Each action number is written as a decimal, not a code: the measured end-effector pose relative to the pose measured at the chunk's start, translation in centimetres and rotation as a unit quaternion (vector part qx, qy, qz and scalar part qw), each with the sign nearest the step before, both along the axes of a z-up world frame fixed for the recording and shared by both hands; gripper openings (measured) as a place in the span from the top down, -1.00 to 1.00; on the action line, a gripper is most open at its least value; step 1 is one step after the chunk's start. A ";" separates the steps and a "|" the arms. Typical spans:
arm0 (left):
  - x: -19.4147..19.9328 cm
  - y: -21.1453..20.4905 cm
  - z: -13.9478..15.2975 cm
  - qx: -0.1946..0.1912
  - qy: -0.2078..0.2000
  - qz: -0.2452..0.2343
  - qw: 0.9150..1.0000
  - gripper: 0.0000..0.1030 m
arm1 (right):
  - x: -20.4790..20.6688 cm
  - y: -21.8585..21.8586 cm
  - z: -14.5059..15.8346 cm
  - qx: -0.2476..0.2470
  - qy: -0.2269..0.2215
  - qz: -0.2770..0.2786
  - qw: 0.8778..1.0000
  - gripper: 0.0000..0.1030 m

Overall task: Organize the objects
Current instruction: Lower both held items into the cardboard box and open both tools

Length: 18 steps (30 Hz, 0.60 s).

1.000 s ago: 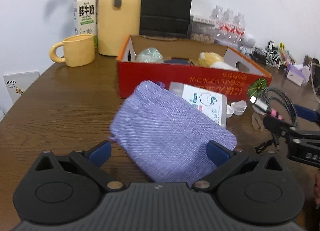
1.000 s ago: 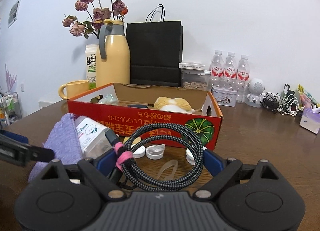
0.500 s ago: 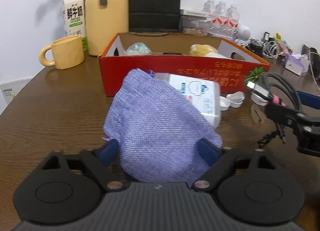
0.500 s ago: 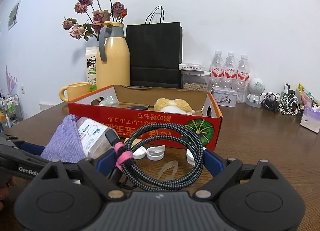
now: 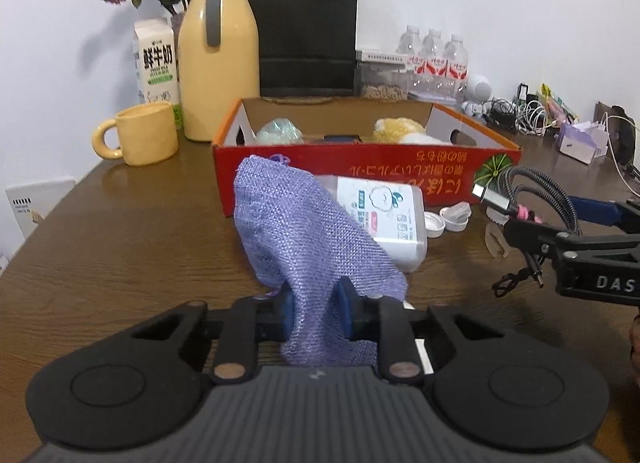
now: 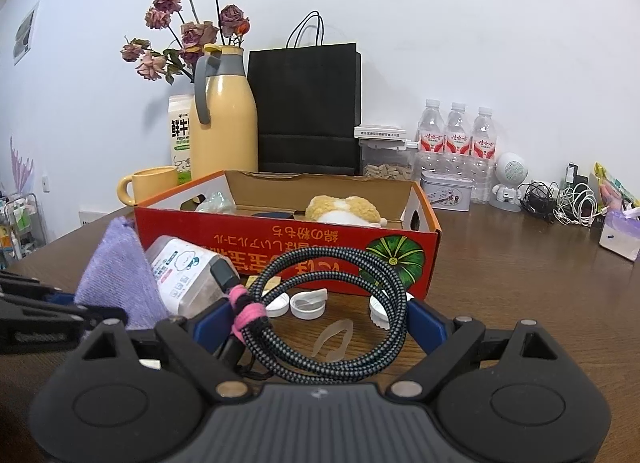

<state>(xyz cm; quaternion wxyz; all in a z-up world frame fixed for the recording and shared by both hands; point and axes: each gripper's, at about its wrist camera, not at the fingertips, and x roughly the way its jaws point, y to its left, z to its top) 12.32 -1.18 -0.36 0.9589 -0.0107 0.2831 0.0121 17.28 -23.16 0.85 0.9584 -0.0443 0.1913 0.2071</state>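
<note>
Your left tongs (image 5: 316,313) are closing on the purple cloth bag (image 5: 304,231), and the blue pads already pinch its near end. The bag leans on a white pack (image 5: 384,219) just ahead of them, in front of the red box (image 5: 360,167). Your right tongs (image 6: 320,321) stand wide, holding the coiled cable (image 6: 332,311) above the table (image 6: 520,275).

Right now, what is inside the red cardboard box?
In the red cardboard box: a yellow-white plush toy, a pale green bundle and something dark. The front wall hides the bottom.
</note>
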 end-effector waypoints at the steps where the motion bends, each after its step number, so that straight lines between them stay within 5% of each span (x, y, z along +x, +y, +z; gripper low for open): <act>1: -0.2 0.1 0.2 0.001 -0.002 -0.001 1.000 0.73 | 0.0 0.0 0.0 0.000 0.000 0.000 1.000 -0.78; 18: -2.3 1.5 3.5 -0.012 -0.063 -0.019 0.998 0.84 | -0.2 0.0 0.1 -0.004 -0.007 -0.002 1.000 -0.78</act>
